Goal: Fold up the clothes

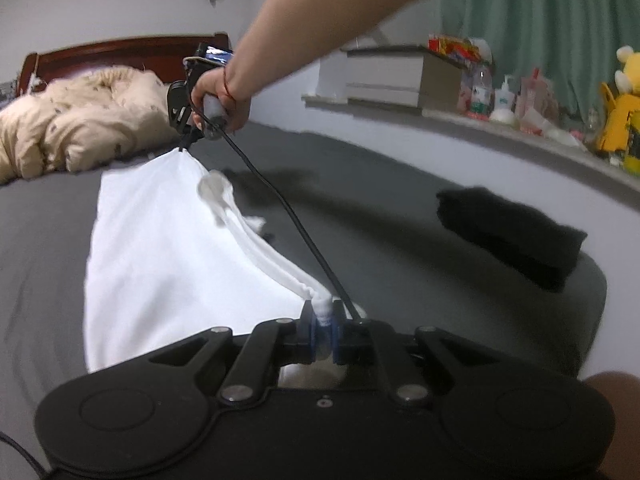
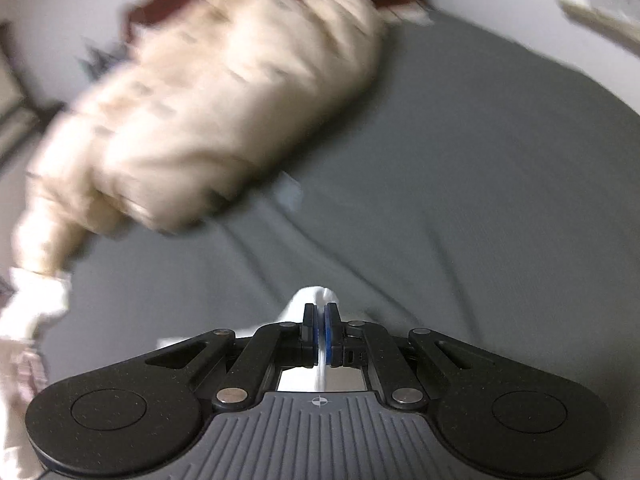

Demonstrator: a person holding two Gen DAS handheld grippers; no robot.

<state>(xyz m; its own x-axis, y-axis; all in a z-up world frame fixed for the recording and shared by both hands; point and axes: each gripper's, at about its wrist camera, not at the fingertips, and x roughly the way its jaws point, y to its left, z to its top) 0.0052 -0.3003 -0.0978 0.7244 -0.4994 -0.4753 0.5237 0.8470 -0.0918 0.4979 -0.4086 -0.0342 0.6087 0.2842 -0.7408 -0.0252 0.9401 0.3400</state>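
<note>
At the bottom of the left wrist view, the black left hand-held gripper (image 1: 323,330) has its blue-padded jaws clenched on a bunched fold of the white cotton garment (image 1: 168,248). The cloth spreads from there toward the upper left of the frame over the grey bed sheet (image 1: 400,240), partly lifted off it. Its far corner is pinched by the right hand-held gripper (image 1: 185,144), which the person's right hand (image 1: 218,100) holds above the bed, the bare forearm reaching in from the upper right. A black cable (image 1: 288,208) runs from that hand down to the lower centre of the frame, beside the raised edge of the garment.

In the right wrist view, the right hand-held gripper (image 2: 321,320) sits at the lower centre with its jaws pressed together on a thin edge of the white cloth (image 2: 316,296), a small tuft showing above the pads.

A crumpled beige quilted blanket (image 1: 72,128) lies at the upper left of the left wrist view, before a dark red wooden headboard (image 1: 120,50). A folded black garment (image 1: 516,236) rests on the sheet at the right. Along the upper right, a grey ledge (image 1: 500,128) carries bottles and a yellow plush toy (image 1: 624,112), with a green curtain (image 1: 540,12) behind.
</note>
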